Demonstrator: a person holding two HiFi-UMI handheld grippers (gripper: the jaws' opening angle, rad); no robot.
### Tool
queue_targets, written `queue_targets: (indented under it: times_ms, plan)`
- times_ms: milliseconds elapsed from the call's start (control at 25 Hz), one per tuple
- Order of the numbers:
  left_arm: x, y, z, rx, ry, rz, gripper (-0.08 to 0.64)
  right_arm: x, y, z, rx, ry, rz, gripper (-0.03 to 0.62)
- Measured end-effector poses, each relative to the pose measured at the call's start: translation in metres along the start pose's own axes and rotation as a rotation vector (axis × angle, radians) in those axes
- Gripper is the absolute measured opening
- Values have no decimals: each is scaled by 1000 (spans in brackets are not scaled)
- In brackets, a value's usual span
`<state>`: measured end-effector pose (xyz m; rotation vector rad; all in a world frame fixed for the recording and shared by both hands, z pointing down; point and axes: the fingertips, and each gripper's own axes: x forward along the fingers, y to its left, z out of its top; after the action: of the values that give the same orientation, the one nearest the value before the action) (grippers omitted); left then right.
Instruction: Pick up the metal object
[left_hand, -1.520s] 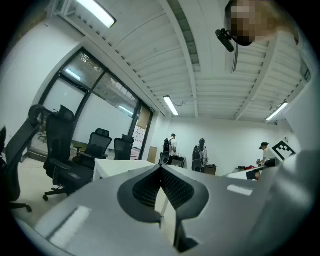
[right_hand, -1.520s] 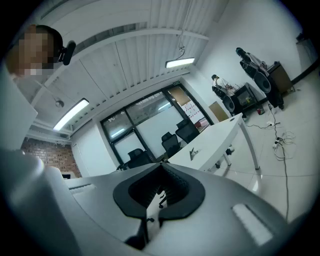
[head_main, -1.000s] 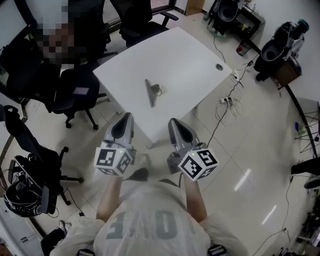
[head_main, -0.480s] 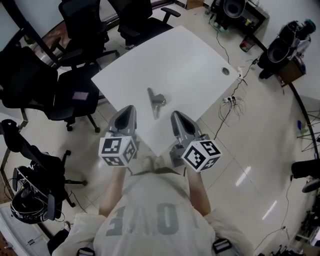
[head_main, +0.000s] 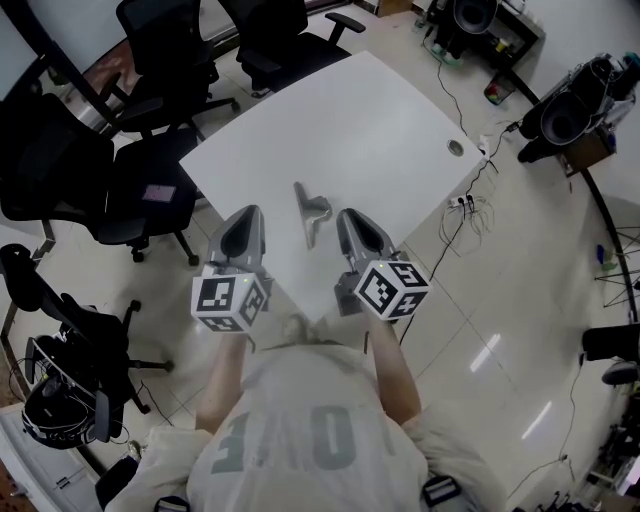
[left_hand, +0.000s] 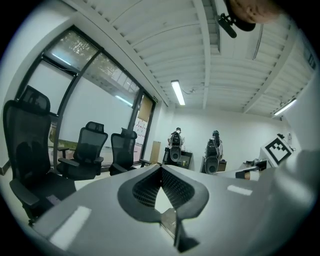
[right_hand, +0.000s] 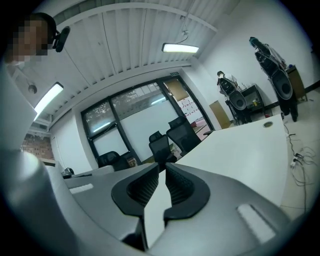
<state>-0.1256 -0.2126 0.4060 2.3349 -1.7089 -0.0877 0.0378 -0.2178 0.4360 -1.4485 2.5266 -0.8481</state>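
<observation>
One metal object (head_main: 310, 212) lies mid-frame on the white desk (head_main: 390, 120), just beyond my tools. My left tool (head_main: 246, 215) is clenched and empty; my right tool (head_main: 353, 215) is opening, also empty. The object looks stiff, slick and probably light, so I would pinch its long flat bar.

The head view looks steeply down from above the person onto the white table (head_main: 360, 130). The left gripper view and right gripper view sit low by its near edge, facing far across it. All 3 share the black chairs (head_main: 285, 40).
</observation>
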Motion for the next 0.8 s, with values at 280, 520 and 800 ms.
queue_targets:
  times_ms: [280, 520, 800]
  plan:
    - [14, 13, -17, -29, 63, 7, 0, 73, -63, -68, 71, 175, -80, 260]
    - [24, 20, -34, -24, 116, 21, 0, 105, -107, -127, 80, 374, -185, 264]
    - [30, 35, -41, -47, 133, 52, 0, 115, -112, -143, 77, 454, -230, 237]
